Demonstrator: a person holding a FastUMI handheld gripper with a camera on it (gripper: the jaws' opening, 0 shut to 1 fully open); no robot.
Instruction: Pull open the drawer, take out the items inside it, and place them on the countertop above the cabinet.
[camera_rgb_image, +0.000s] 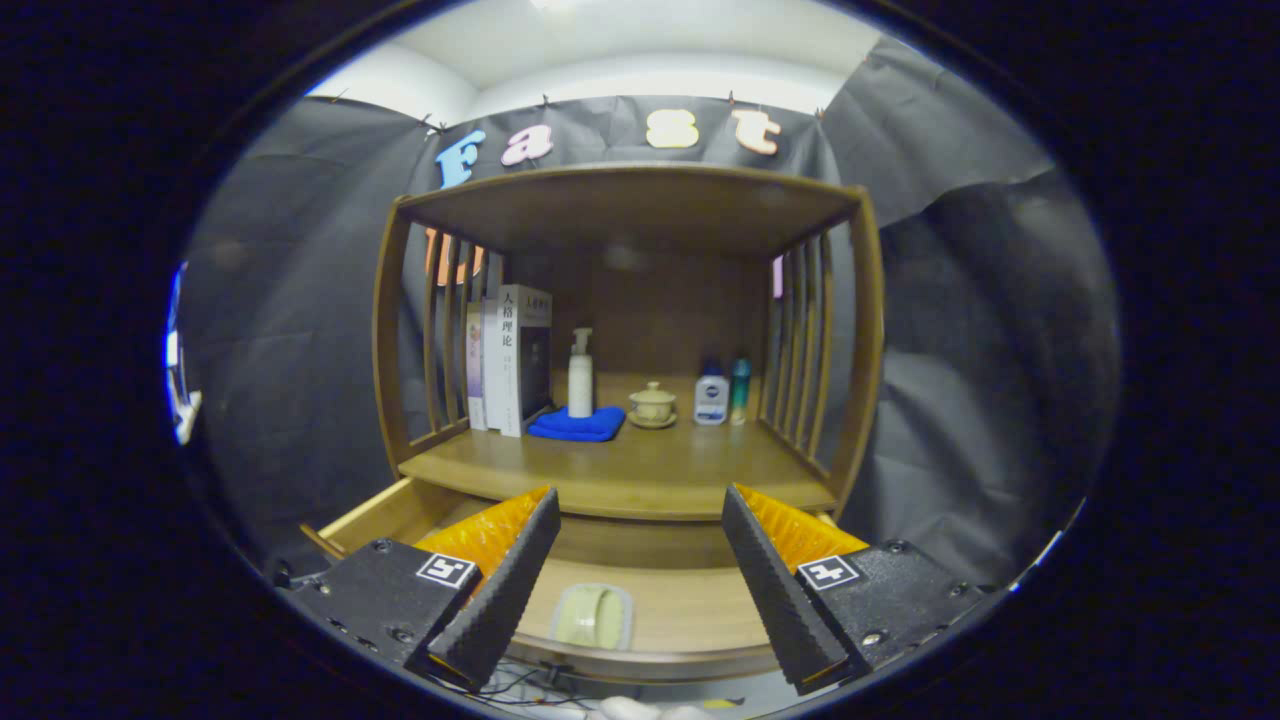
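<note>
Wood cabinet (625, 215) straight ahead, drawer (660, 600) already pulled out under the surface (620, 470). Hand-held gripper (640, 530) hovers over the open drawer, fingers spread wide apart, nothing between them. One item visible in the drawer: a pale green container (592, 617) lying flat on the drawer floor, between the two fingers and closer to the left one, not touching either. Up on the surface, toward the back: books (512, 358) standing upright against the left slatted side, a white pump bottle (580, 375) standing on a folded blue cloth (578, 424) just beside the books, a small lidded cup on a saucer (652, 404) near the middle, then a white-and-blue bottle (711, 396) and a slim teal bottle (740, 388) side by side near the right slats. Front half of the surface is bare wood.
</note>
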